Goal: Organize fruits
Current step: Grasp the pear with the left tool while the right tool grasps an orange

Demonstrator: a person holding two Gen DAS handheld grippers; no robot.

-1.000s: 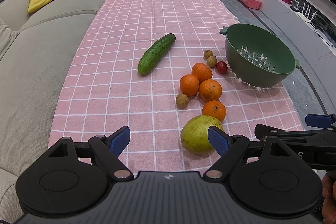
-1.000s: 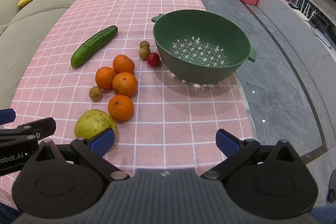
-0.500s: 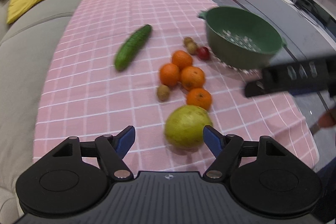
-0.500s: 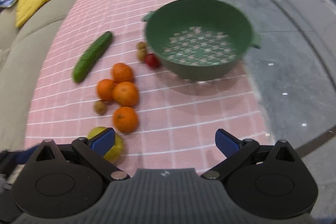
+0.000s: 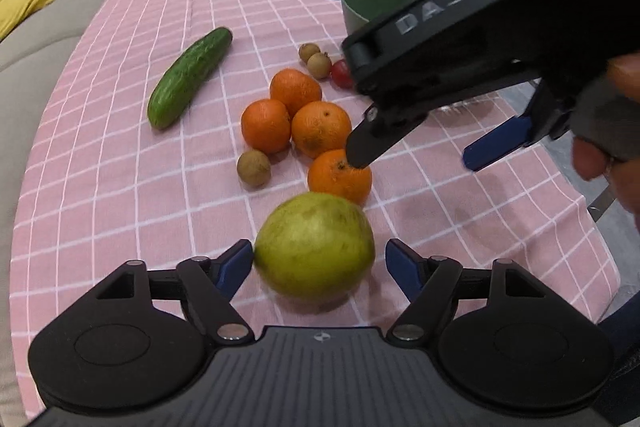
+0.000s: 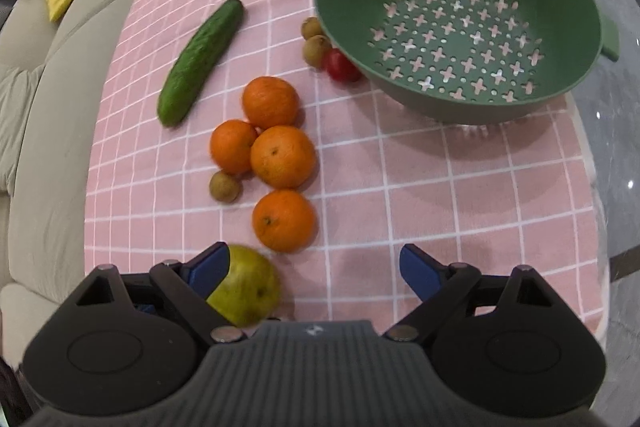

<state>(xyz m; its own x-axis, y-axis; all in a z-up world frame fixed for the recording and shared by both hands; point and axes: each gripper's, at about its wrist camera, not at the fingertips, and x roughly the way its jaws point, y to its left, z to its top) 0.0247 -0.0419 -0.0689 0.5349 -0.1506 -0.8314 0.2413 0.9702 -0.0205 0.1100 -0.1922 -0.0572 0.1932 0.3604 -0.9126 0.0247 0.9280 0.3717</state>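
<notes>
My left claw [image 5: 319, 263] is spread around the pear [image 5: 315, 246], not yet pinching it. My right claw [image 6: 314, 267] hangs spread above the worktop [image 6: 440, 187], colander [image 6: 456, 23] beyond, oranges [image 6: 283, 155] beyond the pear.

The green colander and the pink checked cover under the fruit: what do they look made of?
The green colander looks like moulded plastic with a matte finish: even colour, cleanly cut cross-shaped and round holes, handles formed in one piece. The pink checked cover looks like woven cloth, matte: a fine weave texture shows, and it drapes softly over the table edge. Neither can be confirmed by look alone.
</notes>
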